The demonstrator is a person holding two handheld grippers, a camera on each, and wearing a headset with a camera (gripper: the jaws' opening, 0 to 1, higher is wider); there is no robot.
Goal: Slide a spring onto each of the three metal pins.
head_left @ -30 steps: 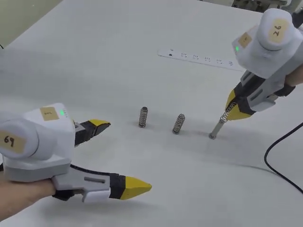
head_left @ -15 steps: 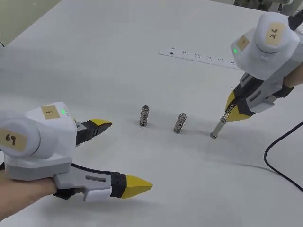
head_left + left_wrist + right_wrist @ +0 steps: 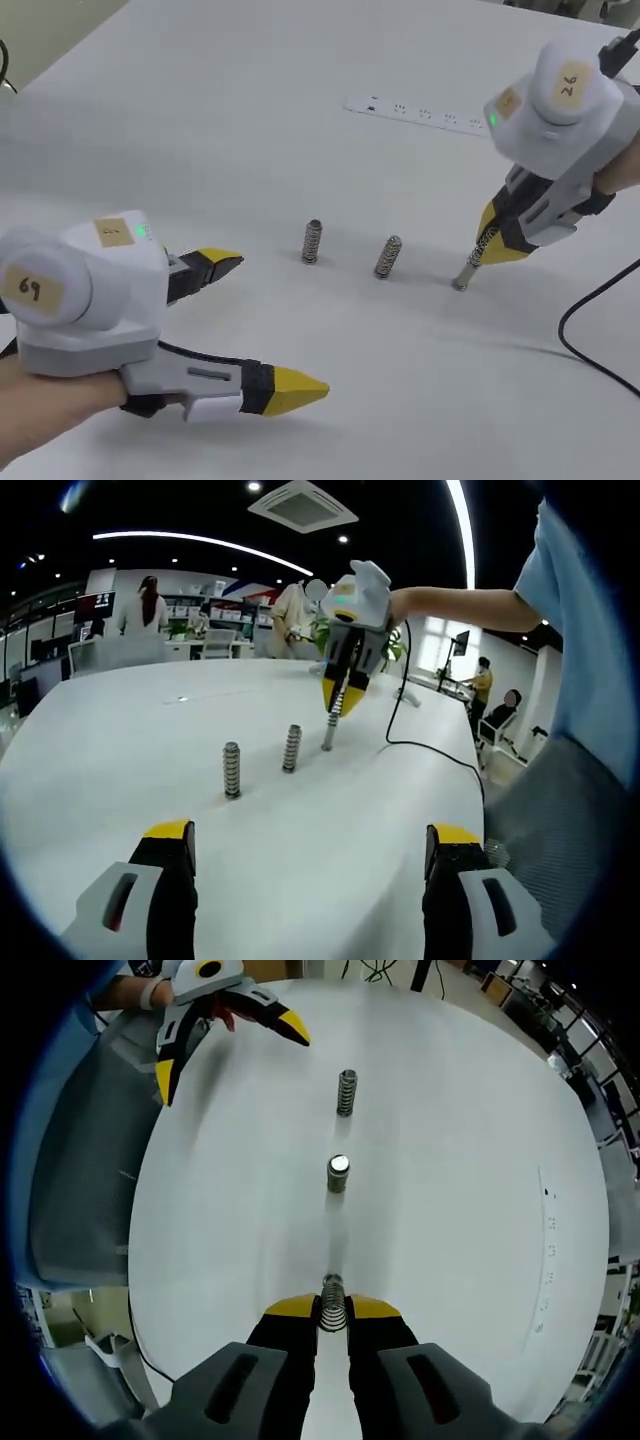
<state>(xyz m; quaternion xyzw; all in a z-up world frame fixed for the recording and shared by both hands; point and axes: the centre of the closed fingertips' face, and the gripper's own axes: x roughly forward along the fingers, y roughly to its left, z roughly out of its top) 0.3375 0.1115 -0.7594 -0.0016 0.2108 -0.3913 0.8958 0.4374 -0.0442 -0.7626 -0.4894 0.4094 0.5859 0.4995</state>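
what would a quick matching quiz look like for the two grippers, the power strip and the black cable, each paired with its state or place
Things:
1 left gripper
2 right gripper
3 power strip
4 black cable

States or places:
a shut on a spring
b lying flat at the far side of the table
c open, holding nothing
d looping on the table at the right of the head view

Pairs: 1-c; 2-a; 3-b; 4-d

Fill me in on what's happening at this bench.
A person works with a hand-held gripper in each hand. The right hand-held gripper is shut on a spring, threaded over the top of the last pin, whose lower part is bare. The other two pins carry springs: the middle spring and the left spring. The left hand-held gripper hovers open, holding nothing.
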